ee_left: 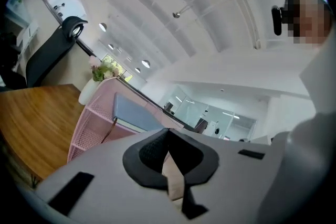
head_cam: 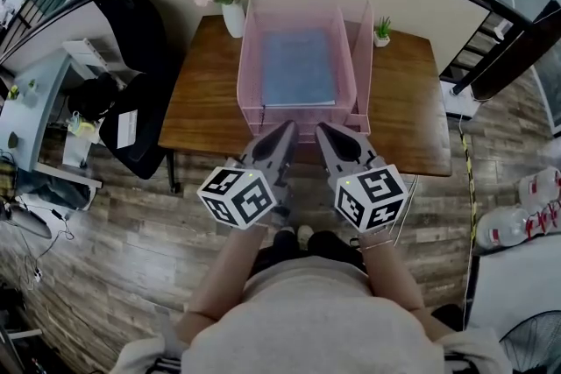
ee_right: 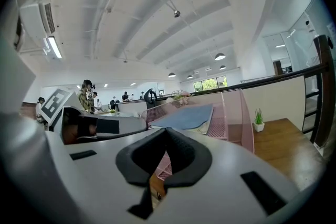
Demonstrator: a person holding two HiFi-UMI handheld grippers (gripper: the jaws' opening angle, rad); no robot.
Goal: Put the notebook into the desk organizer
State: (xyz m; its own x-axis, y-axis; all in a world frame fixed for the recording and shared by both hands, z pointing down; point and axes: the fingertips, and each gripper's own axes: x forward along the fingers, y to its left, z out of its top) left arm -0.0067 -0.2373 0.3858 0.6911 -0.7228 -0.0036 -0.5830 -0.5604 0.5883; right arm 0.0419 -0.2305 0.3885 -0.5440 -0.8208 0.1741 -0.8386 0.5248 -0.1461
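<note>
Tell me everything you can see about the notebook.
The notebook is a slim rectangle with a plain blue-grey cover and pale page edges showing along its near side. It is closed and lies cover up inside the pink mesh desk organizer, in its wide compartment. Only the organizer touches it.

notebook (head_cam: 298, 66) in organizer (head_cam: 248, 57), vase (head_cam: 233, 18) at back-left
</note>
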